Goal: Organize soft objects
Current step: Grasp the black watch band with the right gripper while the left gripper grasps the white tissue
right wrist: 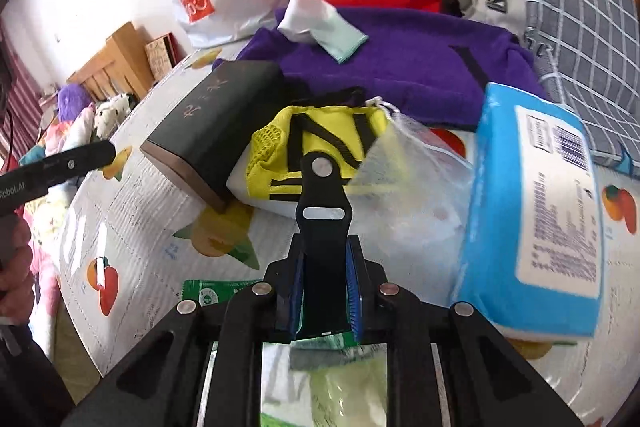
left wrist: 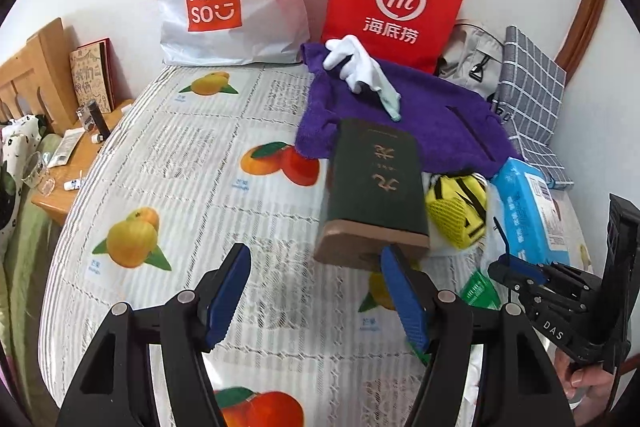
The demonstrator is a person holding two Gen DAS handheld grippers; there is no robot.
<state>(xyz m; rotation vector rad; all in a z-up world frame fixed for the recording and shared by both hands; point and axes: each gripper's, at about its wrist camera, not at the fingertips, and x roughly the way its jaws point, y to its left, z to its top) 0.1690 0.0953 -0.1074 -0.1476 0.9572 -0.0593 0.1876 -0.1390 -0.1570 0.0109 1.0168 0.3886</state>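
Left wrist view: left gripper point(left wrist: 316, 291) spread wide, nothing between the pads, hovering over the fruit-print bed point(left wrist: 168, 155); its right finger sits just in front of the dark green box point(left wrist: 376, 183). Behind the box lie the purple towel point(left wrist: 432, 115) with a white sock point(left wrist: 360, 67) on top; the yellow mesh bag point(left wrist: 460, 211) and blue wipes pack point(left wrist: 528, 211) sit to the right. Right gripper point(left wrist: 520, 267) at frame edge, state unclear here. Right wrist view: right gripper point(right wrist: 324, 291) pressed nearly together, pinching a stiff black clip point(right wrist: 322, 203). The clip reaches up to the yellow mesh bag point(right wrist: 320, 143); whether it is fastened to the bag I cannot tell. The bag rests on a white block beside the box, near a clear plastic bag point(right wrist: 416, 183). Mesh bag looks light, floppy, snag-prone; the strap or bunched fabric is probably the best hold. Towel is soft, likely bulky, so pinch an edge or fold.
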